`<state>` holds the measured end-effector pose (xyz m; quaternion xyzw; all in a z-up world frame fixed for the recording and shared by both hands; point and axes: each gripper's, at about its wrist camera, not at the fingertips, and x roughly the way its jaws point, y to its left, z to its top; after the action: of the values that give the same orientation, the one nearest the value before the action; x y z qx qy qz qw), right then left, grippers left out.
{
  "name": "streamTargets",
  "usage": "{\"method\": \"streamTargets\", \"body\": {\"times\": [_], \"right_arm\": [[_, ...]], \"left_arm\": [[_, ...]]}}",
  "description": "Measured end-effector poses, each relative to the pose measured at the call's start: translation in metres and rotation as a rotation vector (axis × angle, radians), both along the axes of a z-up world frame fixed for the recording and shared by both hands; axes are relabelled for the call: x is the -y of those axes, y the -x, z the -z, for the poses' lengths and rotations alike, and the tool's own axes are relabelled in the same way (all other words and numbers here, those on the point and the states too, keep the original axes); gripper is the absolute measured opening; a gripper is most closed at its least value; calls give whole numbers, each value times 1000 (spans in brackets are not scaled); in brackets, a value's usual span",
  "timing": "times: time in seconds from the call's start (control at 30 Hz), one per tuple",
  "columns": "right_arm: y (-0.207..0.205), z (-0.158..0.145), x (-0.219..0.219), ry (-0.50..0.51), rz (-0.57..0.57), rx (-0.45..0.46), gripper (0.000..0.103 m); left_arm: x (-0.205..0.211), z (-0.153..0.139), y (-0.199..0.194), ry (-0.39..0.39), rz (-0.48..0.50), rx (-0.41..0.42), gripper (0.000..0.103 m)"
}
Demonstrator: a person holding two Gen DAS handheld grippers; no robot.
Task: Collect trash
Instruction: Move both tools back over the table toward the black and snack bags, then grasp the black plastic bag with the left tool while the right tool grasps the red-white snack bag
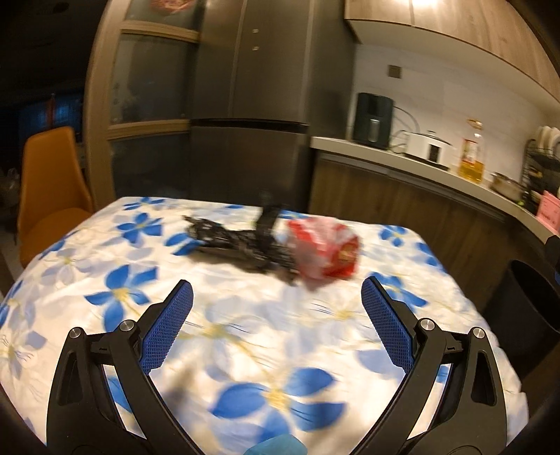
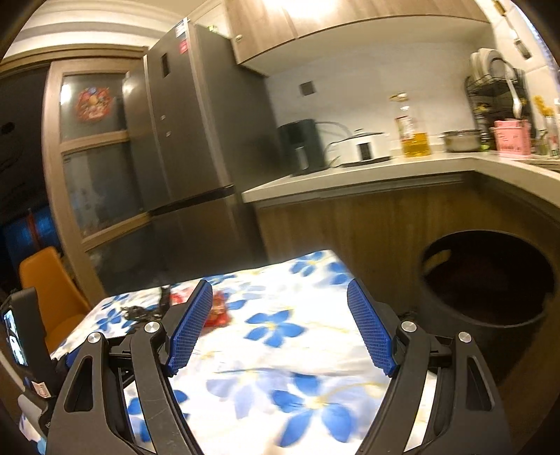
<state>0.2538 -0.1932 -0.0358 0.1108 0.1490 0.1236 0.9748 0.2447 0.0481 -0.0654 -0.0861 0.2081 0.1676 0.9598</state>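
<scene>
Both grippers over floral table, nothing held.
Left gripper [image 1: 276, 297] and right gripper [image 2: 280, 301] jaws wide; red wrapper [image 1: 323, 248] beside black bag [image 1: 238, 241].

Warm, dim kitchen light here, glare bouncing off the wooden wall cabinets [image 2: 315, 17] up top. A tall dark grey steel fridge [image 1: 245, 105] stands against the back, a wood-framed frosted-glass door [image 2: 94, 147] just beside it. An orange moulded chair [image 1: 52, 185] waits at the table's far left corner. The table itself wears a white cloth with blue flowers [image 1: 245, 343]. Along the right runs a pale stone counter [image 2: 367, 175] over brown wood-panel fronts, white wall behind, a wire dish rack [image 2: 490, 87] at its end.
</scene>
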Motion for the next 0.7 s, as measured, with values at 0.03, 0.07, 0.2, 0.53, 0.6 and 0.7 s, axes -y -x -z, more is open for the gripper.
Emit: {"method": "streamTargets", "body": {"times": [0.03,0.07,0.2,0.53,0.6,0.7], "right_arm": [[-7,2,-13,1,-21,-3,77],[-11,4,-22,3,-33,-7,77],[-32,12,-59,13,-77,-28,77],[-93,35,-129,28,-117,-115,73],[-103,40,-136,31,-115,-134,71],[-116,47,-150,62,-115,-148,67]], "left_arm": [[-9,0,-2,-3,-15,-1,95],[-14,1,-3,-6,-26,-1,95],[-42,-2,-13,-11,-63,6,95],[-80,-8,-46,-37,-100,40,95],[-87,-6,-50,-31,-100,45,95],[-97,1,-58,-2,-106,33,95]]}}
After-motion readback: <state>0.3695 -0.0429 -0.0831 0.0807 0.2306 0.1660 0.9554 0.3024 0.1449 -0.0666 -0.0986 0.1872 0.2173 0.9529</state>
